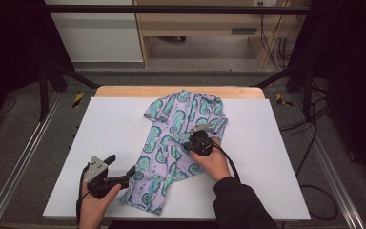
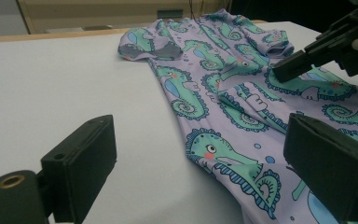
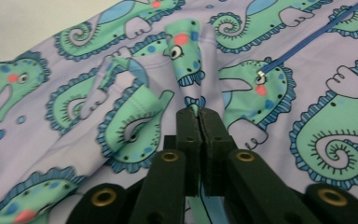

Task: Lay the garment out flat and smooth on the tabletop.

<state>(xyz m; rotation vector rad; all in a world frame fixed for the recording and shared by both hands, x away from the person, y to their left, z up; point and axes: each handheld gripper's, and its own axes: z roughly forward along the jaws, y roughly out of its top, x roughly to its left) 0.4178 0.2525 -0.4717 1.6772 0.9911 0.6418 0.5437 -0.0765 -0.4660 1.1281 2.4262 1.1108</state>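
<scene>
Two hand-held grippers are at work on one little shirt (image 1: 176, 143). The shirt lies flat in the middle of the white desk (image 1: 276, 157). Its long way runs from the near edge of the desk up to the far edge, leaning a bit to the right. The collar end is far away and the bottom hem is near the person.

The right hand-held gripper (image 1: 196, 130) sits on top of the shirt, about halfway up on its right side. Its jaws are pressed tight together on a small pinched fold of the cloth (image 3: 191, 60). In the right gripper view the fold stands up like a little tent just past the jaw tips. A thin blue zipper (image 3: 307, 42) runs off to the side, close by.

The left hand-held gripper (image 1: 124, 168) is down by the near left corner of the shirt. Its jaws stand wide apart and hold nothing. The shirt edge lies just in front of it and to its right, so this one is nearer to the hem.

The cloth looks soft, thin and stretchy. It is pale purple with green seahorses all over. It bends and wrinkles easily, so I think it will lift in a floppy way when pulled. The desk top is smooth and plain.
</scene>
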